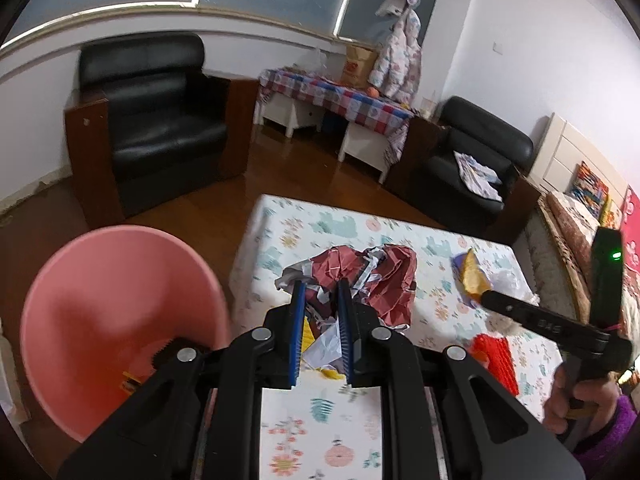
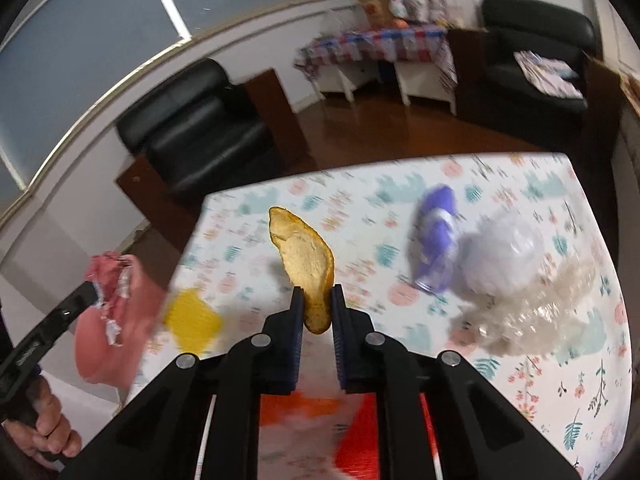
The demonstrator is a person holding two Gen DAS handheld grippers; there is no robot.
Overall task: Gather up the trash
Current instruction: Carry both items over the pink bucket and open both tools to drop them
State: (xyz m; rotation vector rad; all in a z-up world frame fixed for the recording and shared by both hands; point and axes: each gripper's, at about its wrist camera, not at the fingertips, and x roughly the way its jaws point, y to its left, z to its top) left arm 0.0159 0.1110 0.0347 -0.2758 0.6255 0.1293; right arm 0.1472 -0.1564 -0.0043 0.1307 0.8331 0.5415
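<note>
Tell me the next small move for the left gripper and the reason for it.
Probably swing the left gripper leftward over the pink bin and let go. It is already shut on the crumpled red wrapper, lifted off the table, and the bin's open mouth sits just beside it, at the table's left edge.

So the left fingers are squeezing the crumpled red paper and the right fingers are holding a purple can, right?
Not quite. The right fingers pinch a yellow peel, as the right wrist view shows; the purple can lies on the table. The left fingers do squeeze the crumpled red paper.
</note>
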